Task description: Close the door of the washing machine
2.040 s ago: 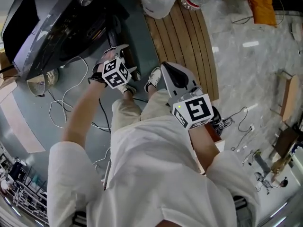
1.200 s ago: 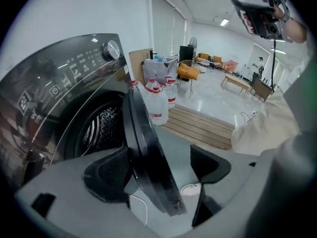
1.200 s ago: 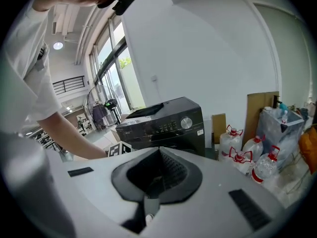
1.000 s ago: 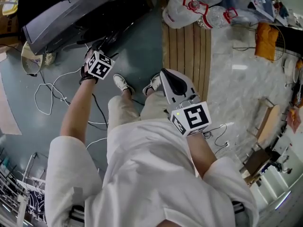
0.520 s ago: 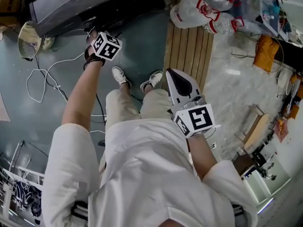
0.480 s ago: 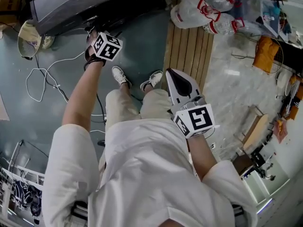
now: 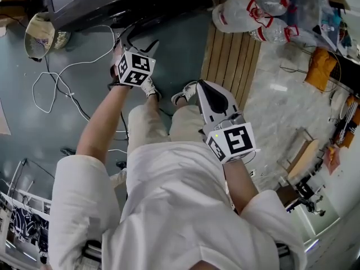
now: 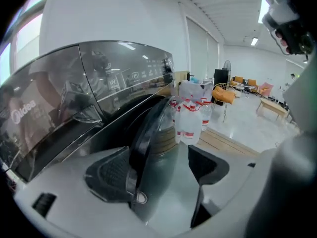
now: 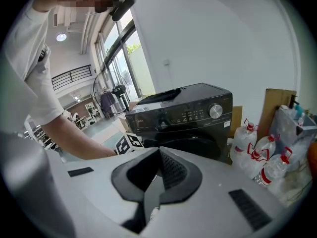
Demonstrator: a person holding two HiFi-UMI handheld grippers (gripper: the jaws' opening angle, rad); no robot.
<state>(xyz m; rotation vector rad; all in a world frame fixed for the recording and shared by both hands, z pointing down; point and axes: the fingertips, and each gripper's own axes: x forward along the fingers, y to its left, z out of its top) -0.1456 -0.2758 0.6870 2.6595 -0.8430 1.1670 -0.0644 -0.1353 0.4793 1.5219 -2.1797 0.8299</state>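
The black washing machine (image 7: 101, 1) stands at the top of the head view; it also shows in the left gripper view (image 8: 74, 103) and the right gripper view (image 9: 183, 115). Its round door (image 8: 148, 133) stands ajar, rim edge-on between my left gripper's pads. My left gripper (image 8: 158, 165) (image 7: 138, 44) is closing. The left pad (image 8: 111, 175) lies against the rim, and the right pad (image 8: 205, 165) is apart from it. My right gripper (image 7: 201, 86) (image 9: 159, 157) is shut on nothing and hangs above the person's legs.
Large water bottles (image 7: 247, 13) (image 9: 257, 152) stand right of the machine by a wooden slat platform (image 7: 230, 55). White cable (image 7: 56, 89) loops on the floor at left, near a round mesh basket (image 7: 39, 30). The person's shoes (image 7: 183, 91) are below the door.
In the head view my left gripper has shifted rightward and nearer along the machine's front. My right gripper stays shut over the legs, barely displaced.
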